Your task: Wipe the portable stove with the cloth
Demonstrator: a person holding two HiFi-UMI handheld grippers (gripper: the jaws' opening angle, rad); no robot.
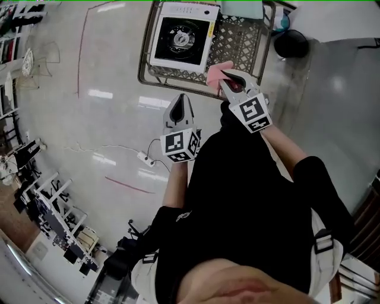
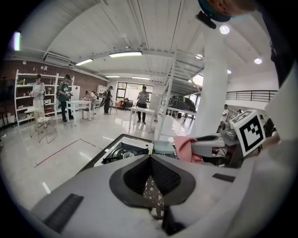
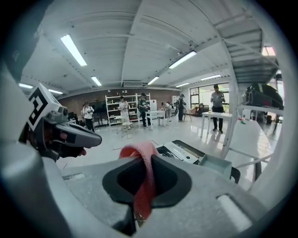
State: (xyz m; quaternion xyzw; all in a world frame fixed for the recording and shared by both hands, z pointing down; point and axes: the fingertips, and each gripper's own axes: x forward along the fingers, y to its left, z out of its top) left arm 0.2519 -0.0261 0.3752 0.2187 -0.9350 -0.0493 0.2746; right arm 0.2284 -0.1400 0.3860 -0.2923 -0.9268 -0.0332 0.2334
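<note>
The portable stove [image 1: 178, 37], white with a black round burner, lies on a mesh-topped table [image 1: 237, 41] ahead of me. A pink cloth [image 1: 215, 73] hangs from my right gripper [image 1: 226, 77], which is shut on it just short of the table's near edge. In the right gripper view the cloth [image 3: 144, 167] is pinched between the jaws, with the stove [image 3: 180, 151] beyond. My left gripper [image 1: 180, 97] hovers over the floor, left of the right one and near the table's edge. Its jaws meet with nothing between them. Its own view shows the stove [image 2: 125, 150] and the cloth [image 2: 185, 147].
A pale teal box [image 1: 242, 8] sits on the table beside the stove. A black round object [image 1: 291, 43] stands right of the table. A white power strip with its cable [image 1: 143, 157] lies on the glossy floor. Several people stand by tables and shelves [image 2: 38, 90] far off.
</note>
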